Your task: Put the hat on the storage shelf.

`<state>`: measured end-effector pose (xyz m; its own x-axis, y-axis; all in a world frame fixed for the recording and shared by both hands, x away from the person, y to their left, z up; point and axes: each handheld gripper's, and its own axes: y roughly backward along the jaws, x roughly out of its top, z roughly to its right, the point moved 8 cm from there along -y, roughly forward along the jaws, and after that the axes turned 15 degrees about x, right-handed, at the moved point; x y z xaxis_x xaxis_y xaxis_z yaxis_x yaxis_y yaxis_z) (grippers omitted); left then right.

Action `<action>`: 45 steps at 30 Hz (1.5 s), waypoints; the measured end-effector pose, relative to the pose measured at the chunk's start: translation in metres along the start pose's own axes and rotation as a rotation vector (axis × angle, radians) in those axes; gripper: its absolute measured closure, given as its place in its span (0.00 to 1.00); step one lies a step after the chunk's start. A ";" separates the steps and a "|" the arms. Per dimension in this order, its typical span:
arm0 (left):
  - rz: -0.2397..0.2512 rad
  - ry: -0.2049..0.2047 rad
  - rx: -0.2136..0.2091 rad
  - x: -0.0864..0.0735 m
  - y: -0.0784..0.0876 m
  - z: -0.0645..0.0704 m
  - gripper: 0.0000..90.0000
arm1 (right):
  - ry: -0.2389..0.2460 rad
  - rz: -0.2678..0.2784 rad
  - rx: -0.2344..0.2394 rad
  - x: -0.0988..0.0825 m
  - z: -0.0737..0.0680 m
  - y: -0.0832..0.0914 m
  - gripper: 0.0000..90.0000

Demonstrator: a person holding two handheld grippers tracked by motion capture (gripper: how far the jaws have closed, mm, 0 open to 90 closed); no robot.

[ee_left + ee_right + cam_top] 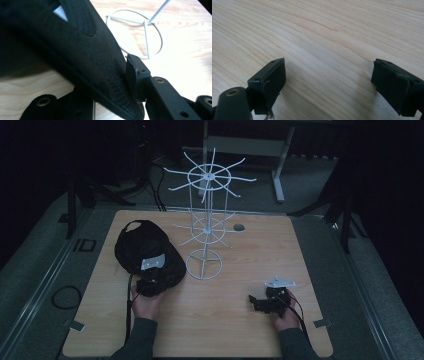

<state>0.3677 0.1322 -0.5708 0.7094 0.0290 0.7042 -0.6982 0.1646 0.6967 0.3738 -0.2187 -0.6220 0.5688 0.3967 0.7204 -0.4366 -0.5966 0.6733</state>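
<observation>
A black cap (145,247) lies at the table's left, a white label showing inside it. My left gripper (152,282) sits at the cap's near edge, held by a hand. In the left gripper view the cap's brim (75,50) runs between the jaws of this gripper (117,75). One pad (135,72) presses on the brim's edge and the other is hidden under the fabric. My right gripper (260,302) rests low over the table at the right, and in its own view this gripper (328,80) is open, with bare wood between the jaws.
A tall white wire rack (207,220) with spoke arms stands at the table's middle, its ring base (135,35) just right of the cap. A small dark grommet (239,227) is set in the wooden table (240,330) behind it. A cable loop (66,296) lies on the floor at left.
</observation>
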 end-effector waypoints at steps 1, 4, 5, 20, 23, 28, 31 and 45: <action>0.000 -0.001 -0.006 0.000 0.002 -0.002 0.80 | 0.000 0.000 0.000 0.000 0.000 0.000 0.14; 0.002 0.003 0.001 -0.001 0.004 -0.008 0.86 | 0.000 0.000 0.000 0.000 0.000 0.000 0.14; 0.005 0.009 0.000 -0.001 0.005 -0.009 0.88 | 0.000 0.000 0.000 0.000 0.000 0.000 0.14; 0.109 0.055 0.042 0.019 0.023 -0.020 0.96 | 0.001 0.000 0.000 0.000 0.000 0.000 0.14; 0.121 0.052 0.051 0.022 0.026 -0.022 0.96 | 0.001 0.000 0.000 0.000 0.000 0.000 0.14; 0.138 0.041 0.059 0.028 0.031 -0.025 0.96 | 0.001 0.000 0.000 0.000 0.000 0.000 0.14; 0.146 0.034 0.067 0.031 0.033 -0.026 0.96 | 0.002 0.000 0.000 0.000 0.000 0.000 0.14; 0.194 0.007 0.100 0.042 0.043 -0.034 0.96 | 0.001 0.000 0.000 0.000 0.000 0.000 0.14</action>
<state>0.3706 0.1737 -0.5162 0.5612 0.0577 0.8256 -0.8275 0.0571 0.5585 0.3739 -0.2188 -0.6220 0.5679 0.3976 0.7207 -0.4368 -0.5966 0.6733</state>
